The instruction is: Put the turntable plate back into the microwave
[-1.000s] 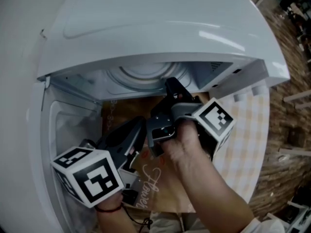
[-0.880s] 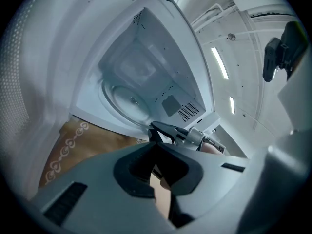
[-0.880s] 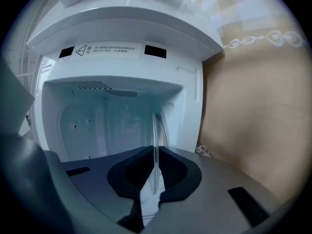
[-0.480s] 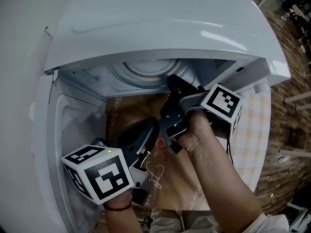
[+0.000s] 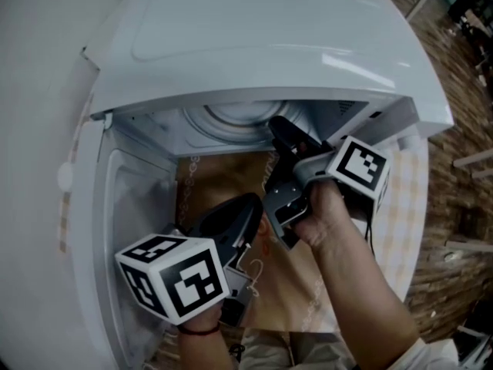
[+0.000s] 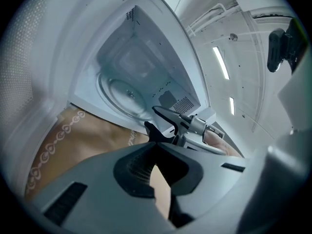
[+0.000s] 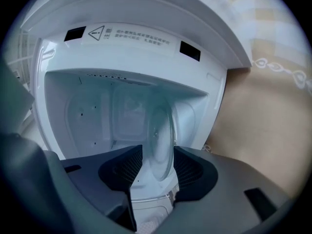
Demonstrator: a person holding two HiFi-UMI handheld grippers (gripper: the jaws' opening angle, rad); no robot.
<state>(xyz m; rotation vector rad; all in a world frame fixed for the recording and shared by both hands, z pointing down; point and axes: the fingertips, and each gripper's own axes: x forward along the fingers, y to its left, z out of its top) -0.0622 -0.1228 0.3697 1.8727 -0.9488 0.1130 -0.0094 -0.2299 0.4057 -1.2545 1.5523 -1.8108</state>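
Right fingers (image 7: 122, 172), just opened, straddle the plate (image 7: 161, 135) rim, left fingers (image 6: 134, 168) closed empty; backing out crooked could drag it off-centre in the microwave (image 5: 254, 45).

wall (image 5: 27, 60): white | floor (image 5: 462, 230): wood planks | tablecloth (image 5: 404, 230): checked | ceiling lights (image 6: 220, 62): lit strips

As I view it from above: turntable plate (image 6: 124, 94) lying on the floor inside the microwave (image 5: 254, 45); door (image 5: 127, 206) swung open at left; cloth (image 5: 223, 179) spread before the opening, right of the door.
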